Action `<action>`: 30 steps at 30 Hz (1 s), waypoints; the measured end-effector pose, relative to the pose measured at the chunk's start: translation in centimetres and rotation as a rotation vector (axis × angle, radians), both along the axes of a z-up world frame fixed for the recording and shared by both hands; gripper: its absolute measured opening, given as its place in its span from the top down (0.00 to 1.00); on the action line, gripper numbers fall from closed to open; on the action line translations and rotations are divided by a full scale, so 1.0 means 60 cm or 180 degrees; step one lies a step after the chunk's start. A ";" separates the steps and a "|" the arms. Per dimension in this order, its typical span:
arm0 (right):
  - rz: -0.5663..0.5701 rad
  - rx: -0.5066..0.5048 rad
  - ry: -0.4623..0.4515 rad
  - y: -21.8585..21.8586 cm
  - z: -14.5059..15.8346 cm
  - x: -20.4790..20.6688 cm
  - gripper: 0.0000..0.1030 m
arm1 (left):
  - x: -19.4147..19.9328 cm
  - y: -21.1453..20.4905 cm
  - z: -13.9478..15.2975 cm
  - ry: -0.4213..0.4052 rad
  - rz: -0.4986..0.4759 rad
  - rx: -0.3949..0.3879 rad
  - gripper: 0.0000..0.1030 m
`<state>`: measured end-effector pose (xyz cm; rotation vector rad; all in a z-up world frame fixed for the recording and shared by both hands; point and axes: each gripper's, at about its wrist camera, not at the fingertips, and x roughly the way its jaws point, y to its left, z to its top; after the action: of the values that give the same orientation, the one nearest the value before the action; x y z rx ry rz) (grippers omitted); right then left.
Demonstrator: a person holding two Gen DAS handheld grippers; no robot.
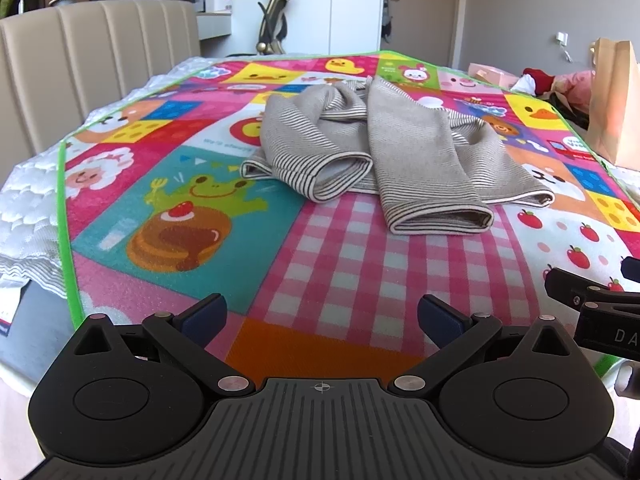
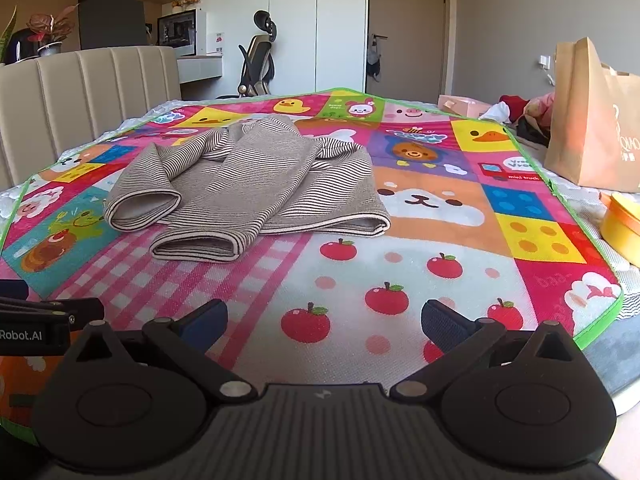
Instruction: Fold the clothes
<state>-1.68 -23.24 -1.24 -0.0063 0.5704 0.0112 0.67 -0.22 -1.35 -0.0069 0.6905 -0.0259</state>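
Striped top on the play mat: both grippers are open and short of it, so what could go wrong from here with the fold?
1. The striped top lies crumpled, sleeves crossing over the body; a pinch may catch several layers and fold it crooked.
2. The left gripper and right gripper sit close side by side and could collide when reaching.
3. A low pinch might grab the play mat too and drag it.

Striped garment [image 2: 248,176] on cartoon mat [image 2: 440,220]

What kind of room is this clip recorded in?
Probably a bedroom doubling as a study: a padded headboard behind a mattress covered by a cartoon play mat, plus an office chair by a desk.
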 end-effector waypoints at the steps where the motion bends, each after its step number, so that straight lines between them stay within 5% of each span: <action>1: 0.0000 0.0003 0.0003 0.000 0.000 0.000 0.00 | 0.001 0.000 0.000 0.0002 0.0000 0.0001 0.00; 15: 0.0061 0.0019 0.0030 -0.003 -0.003 0.008 0.00 | 0.007 -0.003 -0.005 0.0028 -0.0020 -0.0002 0.00; 20: 0.0133 -0.0009 -0.0025 -0.011 0.005 0.025 0.00 | 0.035 0.008 0.012 0.0033 -0.0232 -0.0191 0.00; 25: 0.0102 0.0005 -0.0227 -0.037 0.034 0.108 0.00 | 0.113 0.031 0.048 -0.0110 -0.0442 -0.0281 0.00; 30: 0.0216 0.0097 -0.0227 -0.048 0.042 0.265 0.00 | 0.235 0.044 0.065 -0.0183 -0.0562 -0.0293 0.00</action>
<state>14.20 -26.10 1.31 0.0037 0.4985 0.0855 14.79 2.41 2.55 -0.0336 0.6304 -0.2265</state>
